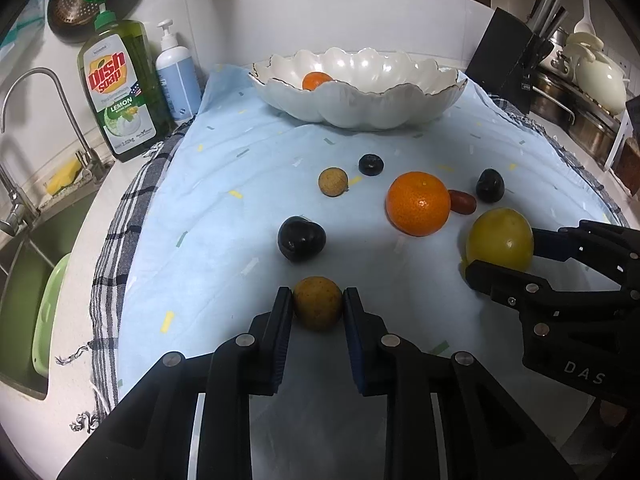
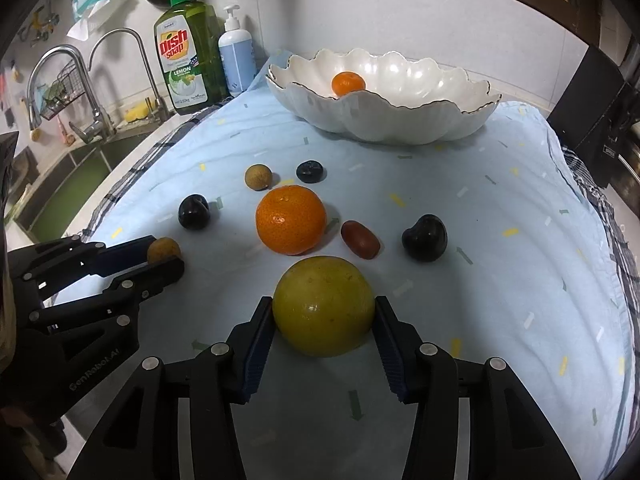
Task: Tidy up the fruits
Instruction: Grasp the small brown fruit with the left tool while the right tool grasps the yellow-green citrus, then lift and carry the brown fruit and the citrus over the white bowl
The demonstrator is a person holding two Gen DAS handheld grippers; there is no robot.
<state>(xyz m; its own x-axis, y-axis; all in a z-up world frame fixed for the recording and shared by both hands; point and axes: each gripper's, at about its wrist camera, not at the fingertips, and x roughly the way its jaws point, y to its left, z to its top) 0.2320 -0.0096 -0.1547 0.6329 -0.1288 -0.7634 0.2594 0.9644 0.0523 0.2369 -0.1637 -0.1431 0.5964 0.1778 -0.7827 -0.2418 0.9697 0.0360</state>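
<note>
The left gripper [image 1: 318, 308] has its fingers clamped on a small brown longan [image 1: 318, 302] that sits low on the light blue cloth [image 1: 224, 216] over the table. The right gripper [image 2: 324, 322] has its fingers pressed against both flanks of a yellow-green citrus fruit [image 2: 323, 306], also down at the cloth. The white scalloped bowl [image 2: 420, 120], the likely destination, stands at the far end with one small mandarin [image 2: 348, 83] inside.

The risks I judge from here:
- The citrus is round and smooth and the fingers meet it near its widest part; a lift with too little squeeze could let it roll out forward.
- The longan is small and its shell thin; a hard pinch could crack it, a loose one could let it pop free.
- Both grippers must travel to the same bowl, so they could bump each other or clip the raised, wavy rim.
- The large orange [image 2: 291, 219], the reddish date-like fruit [image 2: 360, 239] and the dark plums [image 2: 425, 237] lie between the grippers and the bowl; a low carry could knock them rolling.
- The cloth could wrinkle and drag if a finger catches it.
</note>
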